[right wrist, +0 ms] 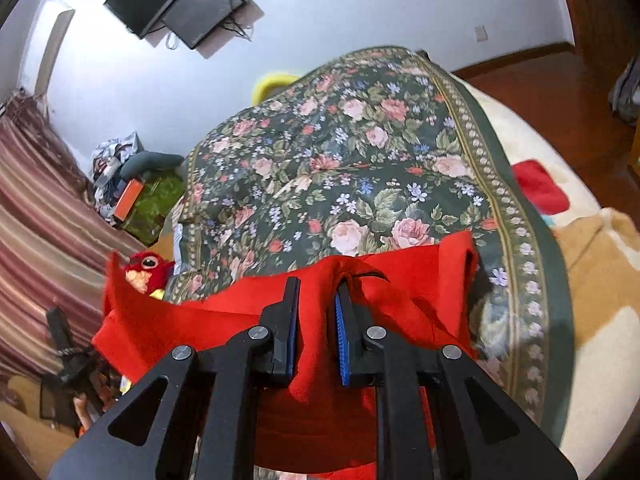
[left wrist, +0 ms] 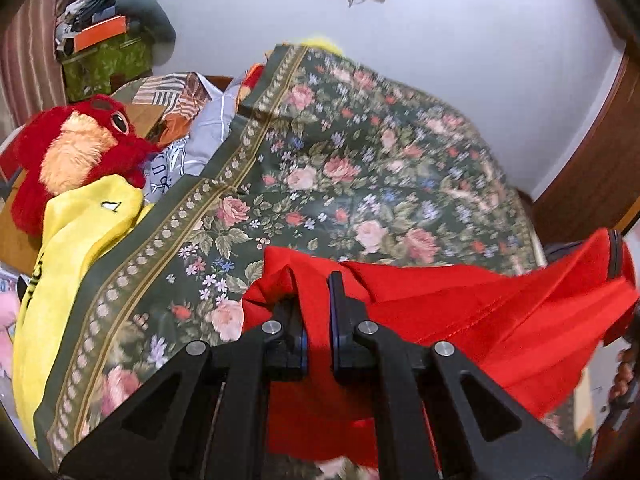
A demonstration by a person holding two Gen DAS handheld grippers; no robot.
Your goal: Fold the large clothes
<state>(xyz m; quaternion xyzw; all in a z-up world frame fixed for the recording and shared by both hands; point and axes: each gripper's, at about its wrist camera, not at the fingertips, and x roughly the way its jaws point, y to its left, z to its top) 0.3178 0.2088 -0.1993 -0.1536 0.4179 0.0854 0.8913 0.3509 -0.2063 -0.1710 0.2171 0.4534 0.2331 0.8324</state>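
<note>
Two grippers each hold a bunch of the same red garment (left wrist: 460,304): the left gripper (left wrist: 318,300) has its jaws closed on a fold of cloth, and the right gripper (right wrist: 318,304) pinches another fold the same way. The garment hangs between them, lifted just above the floral bedspread (left wrist: 340,168), its near part drooping below the jaws. Its long axis seems to run from one gripper to the other, along the near edge of the bedspread, though motion blur and bunching hide which end is collar or hem. To do this step well, I'd judge the two grips should pull gently apart to take the sag out, keep level with each other, then lay the cloth flat on the bedspread before creasing. Beyond the bedspread's left border lie a red plush toy (left wrist: 76,148) and a yellow cloth (left wrist: 76,248), well away from the garment
</note>
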